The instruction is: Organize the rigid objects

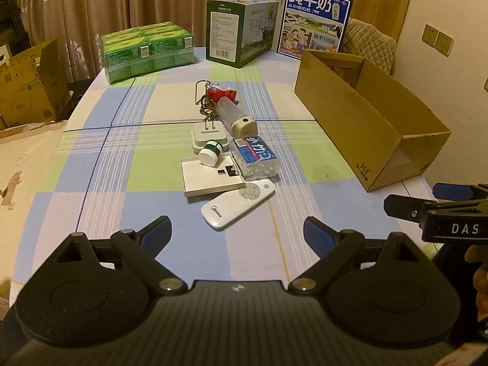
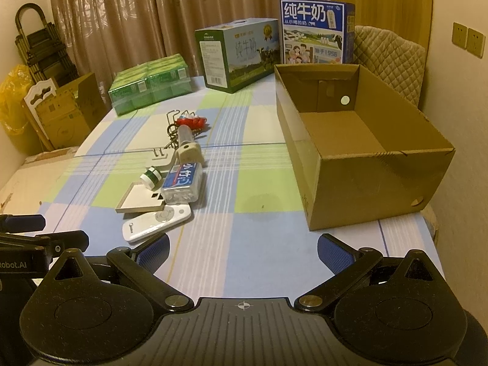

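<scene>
- A small heap of rigid objects lay in the middle of the checked tablecloth point(image 1: 91, 158): a white remote control point(image 1: 238, 203) nearest the camera, touching a flat white box lid point(image 1: 212, 177) behind it.
- A green-and-white jar point(image 1: 210, 152) rested on that lid's far edge, against a white plug adapter point(image 1: 209, 135).
- A clear bottle with a blue label point(image 1: 255, 157) lay just beside the lid, and behind it a capped tube point(image 1: 236, 117), a red trinket point(image 1: 221, 93) and a wire hook point(image 1: 202, 91).
- An open cardboard box point(image 2: 360, 140) stood empty, well apart to the right.
- The left gripper point(image 1: 236, 233) hovered released, jaws wide, near the remote control.
- The right gripper point(image 2: 244, 251) likewise gaped, holding nothing.
- Milk cartons point(image 1: 241, 30) stood along the far edge.
</scene>
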`<action>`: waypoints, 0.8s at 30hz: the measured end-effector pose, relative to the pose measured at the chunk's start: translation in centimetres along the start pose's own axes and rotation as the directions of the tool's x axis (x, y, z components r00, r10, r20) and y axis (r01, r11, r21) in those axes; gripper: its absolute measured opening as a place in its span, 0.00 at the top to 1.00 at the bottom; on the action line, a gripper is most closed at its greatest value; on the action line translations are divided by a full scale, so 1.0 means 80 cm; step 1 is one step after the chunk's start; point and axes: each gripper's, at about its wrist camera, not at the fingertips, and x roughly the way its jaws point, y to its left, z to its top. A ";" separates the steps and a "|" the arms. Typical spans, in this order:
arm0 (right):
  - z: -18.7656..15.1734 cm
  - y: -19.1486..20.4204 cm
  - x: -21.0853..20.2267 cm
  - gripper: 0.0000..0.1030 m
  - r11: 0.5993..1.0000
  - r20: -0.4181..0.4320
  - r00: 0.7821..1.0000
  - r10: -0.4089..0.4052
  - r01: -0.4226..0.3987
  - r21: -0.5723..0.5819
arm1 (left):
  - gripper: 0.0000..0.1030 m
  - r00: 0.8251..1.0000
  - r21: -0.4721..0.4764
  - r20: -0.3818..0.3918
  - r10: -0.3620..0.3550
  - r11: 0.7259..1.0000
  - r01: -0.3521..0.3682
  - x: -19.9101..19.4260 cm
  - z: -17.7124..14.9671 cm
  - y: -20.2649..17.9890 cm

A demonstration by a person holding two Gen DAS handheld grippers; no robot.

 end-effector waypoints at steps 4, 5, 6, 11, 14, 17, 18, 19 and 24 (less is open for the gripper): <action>-0.001 -0.001 0.002 0.02 1.000 -0.004 1.000 -0.001 0.001 0.006 | 0.11 1.000 0.002 -0.001 -0.007 1.000 0.007 0.001 -0.001 -0.002; -0.003 -0.001 0.003 0.02 1.000 -0.004 1.000 -0.001 0.001 0.007 | 0.11 1.000 0.001 -0.002 -0.009 1.000 0.009 0.001 -0.001 -0.002; -0.003 -0.002 0.003 0.02 1.000 -0.005 1.000 -0.001 0.002 0.008 | 0.11 1.000 0.000 -0.002 -0.010 1.000 0.010 0.002 -0.001 -0.002; -0.005 -0.001 0.004 0.02 1.000 -0.006 1.000 -0.002 0.002 0.007 | 0.11 1.000 0.000 -0.003 -0.009 1.000 0.009 0.002 -0.003 -0.002; -0.005 -0.001 0.004 0.02 1.000 -0.008 1.000 -0.002 0.002 0.006 | 0.11 1.000 0.000 -0.003 -0.010 1.000 0.010 0.002 -0.003 -0.002; -0.005 -0.001 0.005 0.02 1.000 -0.010 1.000 -0.002 0.002 0.006 | 0.11 1.000 0.000 -0.004 -0.010 1.000 0.010 0.002 -0.003 -0.002; -0.006 -0.001 0.005 0.02 1.000 -0.010 1.000 -0.002 0.002 0.006 | 0.11 1.000 0.000 -0.004 -0.010 1.000 0.010 0.002 -0.004 -0.002; -0.006 -0.001 0.005 0.02 1.000 -0.010 1.000 -0.002 0.002 0.006 | 0.11 1.000 0.000 -0.004 -0.010 1.000 0.010 0.002 -0.004 -0.002; -0.006 -0.001 0.006 0.02 1.000 -0.011 1.000 -0.003 0.003 0.007 | 0.11 1.000 0.000 -0.005 -0.010 1.000 0.010 0.003 -0.004 -0.001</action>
